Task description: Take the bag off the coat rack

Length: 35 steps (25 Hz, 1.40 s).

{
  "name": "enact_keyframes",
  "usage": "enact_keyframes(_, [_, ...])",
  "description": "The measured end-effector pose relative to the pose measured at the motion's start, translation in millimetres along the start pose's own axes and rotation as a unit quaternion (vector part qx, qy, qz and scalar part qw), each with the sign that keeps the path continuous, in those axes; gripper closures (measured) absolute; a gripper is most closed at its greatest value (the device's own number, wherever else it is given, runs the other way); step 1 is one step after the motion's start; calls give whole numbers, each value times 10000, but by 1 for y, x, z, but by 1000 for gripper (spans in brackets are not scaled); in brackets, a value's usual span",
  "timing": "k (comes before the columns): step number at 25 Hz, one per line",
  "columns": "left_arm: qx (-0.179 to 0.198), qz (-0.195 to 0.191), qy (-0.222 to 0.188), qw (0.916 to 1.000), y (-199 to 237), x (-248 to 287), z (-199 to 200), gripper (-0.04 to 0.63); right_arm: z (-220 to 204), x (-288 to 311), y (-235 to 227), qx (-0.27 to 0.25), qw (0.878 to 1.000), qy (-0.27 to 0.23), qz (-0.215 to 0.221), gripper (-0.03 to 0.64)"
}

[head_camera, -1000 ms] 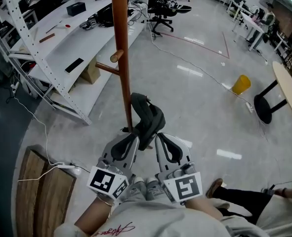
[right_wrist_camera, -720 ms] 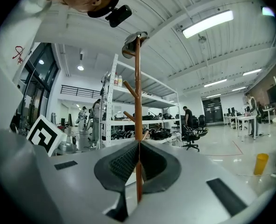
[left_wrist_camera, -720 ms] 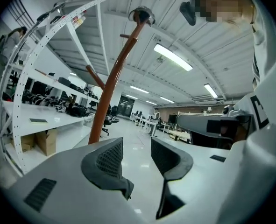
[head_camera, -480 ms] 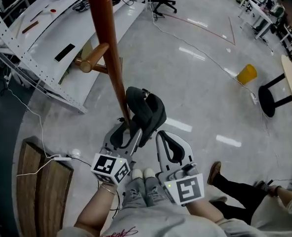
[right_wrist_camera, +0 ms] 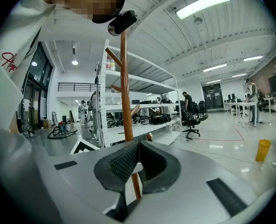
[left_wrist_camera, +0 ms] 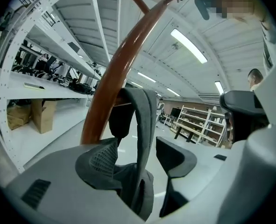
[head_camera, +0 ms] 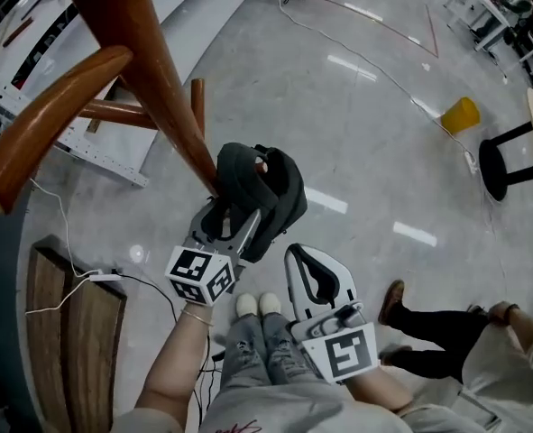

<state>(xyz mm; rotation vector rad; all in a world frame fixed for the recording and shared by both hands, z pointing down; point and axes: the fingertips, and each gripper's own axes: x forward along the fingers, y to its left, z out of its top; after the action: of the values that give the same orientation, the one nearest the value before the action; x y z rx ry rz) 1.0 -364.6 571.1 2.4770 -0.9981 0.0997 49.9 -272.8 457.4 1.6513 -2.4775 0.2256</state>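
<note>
A dark grey bag hangs against the brown wooden coat rack. My left gripper is raised to the bag beside the pole. Its jaws are opening, with the bag's grey strap running between them; the right pad stands clear of it. In the left gripper view the rack's pole rises just behind the strap. My right gripper hangs lower and to the right, apart from the bag. It is shut with nothing between its pads, and the rack stands ahead of it.
White metal shelving stands behind the rack at the left. Wooden boards and a cable lie on the floor at lower left. A yellow bin and a black stool base are far right. Another person's leg is at lower right.
The left gripper has risen up to the bag and its jaws have spread around the strap. The right gripper has dropped back lower. The rack's pegs now loom closer to the head camera.
</note>
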Motion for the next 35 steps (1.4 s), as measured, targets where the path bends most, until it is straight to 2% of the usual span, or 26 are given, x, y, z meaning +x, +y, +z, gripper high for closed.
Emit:
enact_keyframes(5, [88, -288, -54, 9995, -3, 22, 3, 342, -11, 10, -14, 229, 9996, 111, -106, 597])
enact_keyframes(9, [466, -351, -27, 9983, -8, 30, 6, 352, -12, 16, -21, 455, 9987, 89, -186, 597])
enact_keyframes(10, [587, -422, -28, 9974, -13, 30, 7, 399, -10, 17, -21, 446, 9988, 34, -173, 597])
enact_keyframes(12, [789, -555, -29, 9953, -24, 32, 6, 545, -14, 15, -20, 253, 9996, 56, -131, 597])
enact_keyframes(13, [832, -586, -25, 9948, -27, 32, 6, 552, -16, 14, -20, 175, 9997, 116, -124, 597])
enact_keyframes(23, [1239, -495, 244, 9908, -40, 28, 11, 558, -9, 8, -15, 165, 9997, 89, -129, 597])
enact_keyframes(32, [1715, -778, 151, 9820, -77, 18, 40, 560, 14, -6, 13, 84, 9998, -97, 148, 597])
enact_keyframes(35, [1854, -907, 71, 9784, -91, 15, 55, 560, 25, -11, 16, 53, 9996, -256, 116, 597])
